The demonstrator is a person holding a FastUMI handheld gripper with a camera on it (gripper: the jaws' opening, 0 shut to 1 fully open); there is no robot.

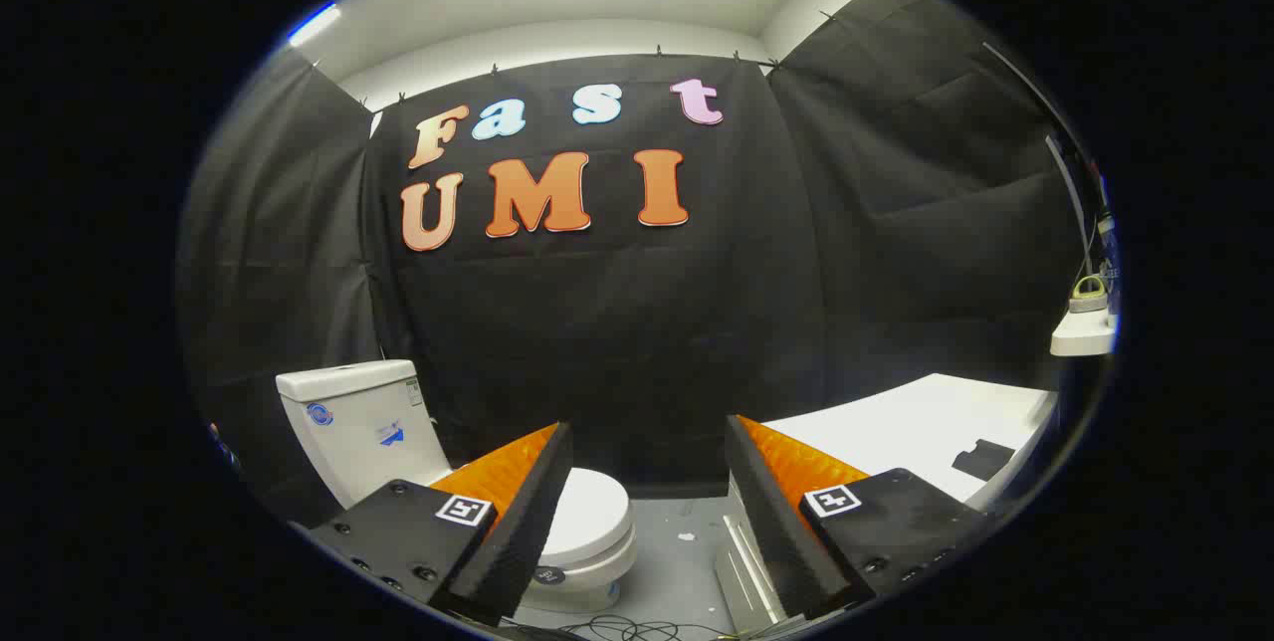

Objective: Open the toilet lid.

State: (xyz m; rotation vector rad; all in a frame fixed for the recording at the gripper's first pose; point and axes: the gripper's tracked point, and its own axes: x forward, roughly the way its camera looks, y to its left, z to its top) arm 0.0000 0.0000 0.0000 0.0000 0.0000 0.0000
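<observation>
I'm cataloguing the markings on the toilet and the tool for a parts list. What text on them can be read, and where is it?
Stickers on the toilet tank: too small to read.
Mark on the bowl's front: blurred, unreadable.
Square markers on the gripper: patterns, no words.
Jaws stand open, short of the shut toilet lid.

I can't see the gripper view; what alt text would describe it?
The open tongs point into a black-curtained booth with nothing between them. A white toilet stands ahead beside one finger, its lid closed. A white table stands beyond the other finger.
</observation>
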